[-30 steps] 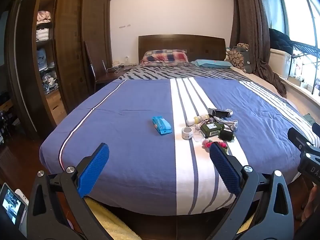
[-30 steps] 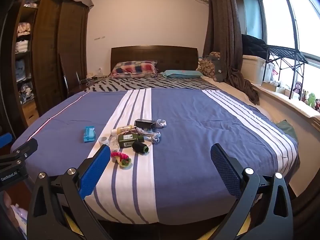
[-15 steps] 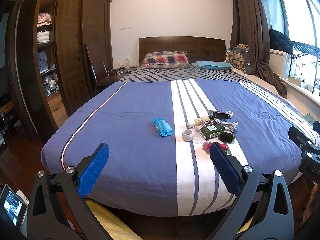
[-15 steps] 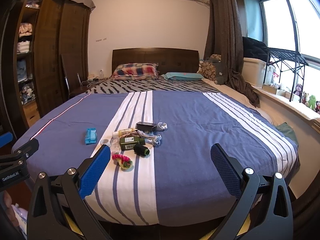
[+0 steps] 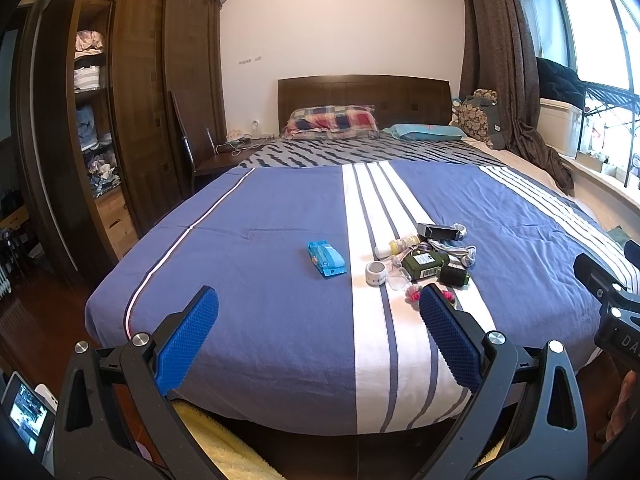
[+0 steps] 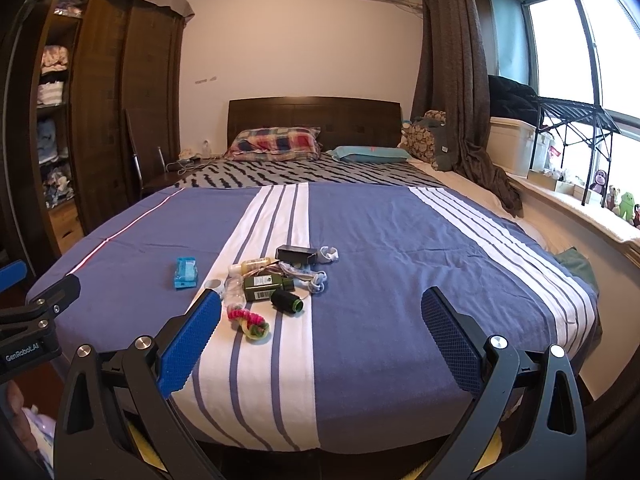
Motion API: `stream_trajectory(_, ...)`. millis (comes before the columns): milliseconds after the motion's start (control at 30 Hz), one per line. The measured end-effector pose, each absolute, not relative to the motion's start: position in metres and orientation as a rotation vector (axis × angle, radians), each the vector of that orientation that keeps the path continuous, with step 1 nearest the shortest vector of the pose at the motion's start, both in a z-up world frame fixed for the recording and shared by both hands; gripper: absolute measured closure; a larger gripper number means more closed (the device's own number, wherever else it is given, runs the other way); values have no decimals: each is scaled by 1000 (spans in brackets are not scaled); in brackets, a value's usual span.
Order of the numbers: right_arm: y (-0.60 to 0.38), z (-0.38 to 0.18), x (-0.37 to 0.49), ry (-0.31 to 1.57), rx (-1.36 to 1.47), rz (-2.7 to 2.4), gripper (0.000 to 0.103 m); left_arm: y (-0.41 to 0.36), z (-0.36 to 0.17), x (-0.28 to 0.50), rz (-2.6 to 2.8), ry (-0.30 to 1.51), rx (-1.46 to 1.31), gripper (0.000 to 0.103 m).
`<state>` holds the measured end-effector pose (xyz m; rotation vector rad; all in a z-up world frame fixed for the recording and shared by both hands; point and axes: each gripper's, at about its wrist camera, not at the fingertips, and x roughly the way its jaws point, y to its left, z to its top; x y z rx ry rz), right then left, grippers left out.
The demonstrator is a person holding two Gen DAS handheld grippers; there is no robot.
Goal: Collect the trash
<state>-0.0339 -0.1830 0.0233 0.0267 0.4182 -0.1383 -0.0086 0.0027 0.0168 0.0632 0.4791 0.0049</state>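
Observation:
A cluster of small items lies on the bed's white stripe: a blue packet (image 5: 326,259) (image 6: 186,272), a white tape roll (image 5: 376,273), a green bottle (image 5: 425,265) (image 6: 265,282), a black box (image 5: 438,231) (image 6: 297,255), a black spool (image 6: 287,301), a cream bottle (image 6: 253,265) and a pink-green hair tie (image 6: 249,320). My left gripper (image 5: 318,310) is open and empty, short of the bed's foot. My right gripper (image 6: 320,310) is open and empty, also short of the foot edge. Each gripper's body shows at the edge of the other's view.
The bed (image 5: 260,280) has a blue and white striped cover (image 6: 380,280), with pillows (image 6: 276,142) at the headboard. A wooden wardrobe (image 5: 132,120) and a chair (image 5: 196,160) stand on the left. A curtain (image 6: 452,80), storage box (image 6: 516,144) and windowsill are on the right.
Both views have drawn back and risen slightly; the bed and the cluster of items sit a little farther and lower in frame. Both grippers stay open.

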Motion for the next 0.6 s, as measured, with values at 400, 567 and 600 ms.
stream_trajectory(400, -180, 22, -33, 421, 22, -134, 3, 3, 17, -9, 5, 480, 65, 8)
stream_trajectory(567, -179, 21, -33, 422, 22, -133, 3, 2, 17, -9, 4, 479, 65, 8)
stream_trajectory(600, -179, 21, -33, 422, 23, -134, 3, 3, 18, -9, 4, 479, 64, 8)
